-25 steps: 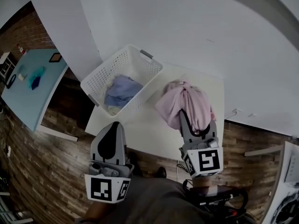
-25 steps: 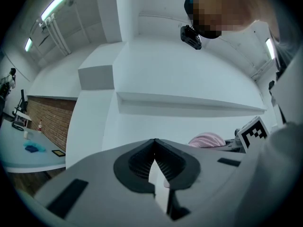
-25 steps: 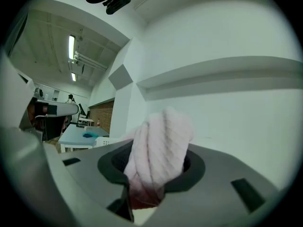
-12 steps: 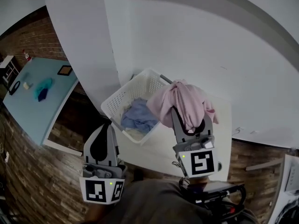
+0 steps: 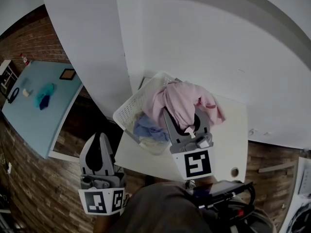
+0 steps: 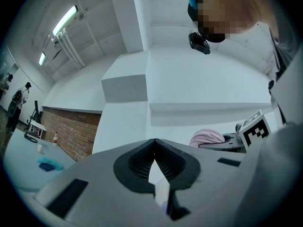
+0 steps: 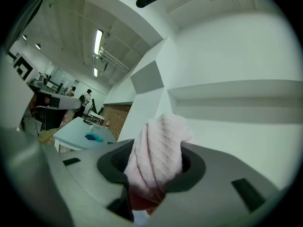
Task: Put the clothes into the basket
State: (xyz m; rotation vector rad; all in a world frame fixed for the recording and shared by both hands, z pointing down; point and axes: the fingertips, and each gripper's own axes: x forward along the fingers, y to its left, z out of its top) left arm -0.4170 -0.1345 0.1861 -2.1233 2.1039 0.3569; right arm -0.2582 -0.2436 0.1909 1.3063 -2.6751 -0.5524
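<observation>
Head view, left to right: my left gripper (image 5: 100,141) hangs beside the table (image 5: 228,144), jaws pressed together on nothing. The basket (image 5: 127,111) stands on the table, with a blue cloth (image 5: 147,128) inside. My right gripper (image 5: 184,120) pinches the pink garment (image 5: 182,98), which hangs above the basket's right rim. I should centre it over the basket, lower until the folds clear the rim, then release.

R gripper (image 7: 154,183) | fingers (image 7: 118,167) clamp pink garment (image 7: 156,160)
</observation>
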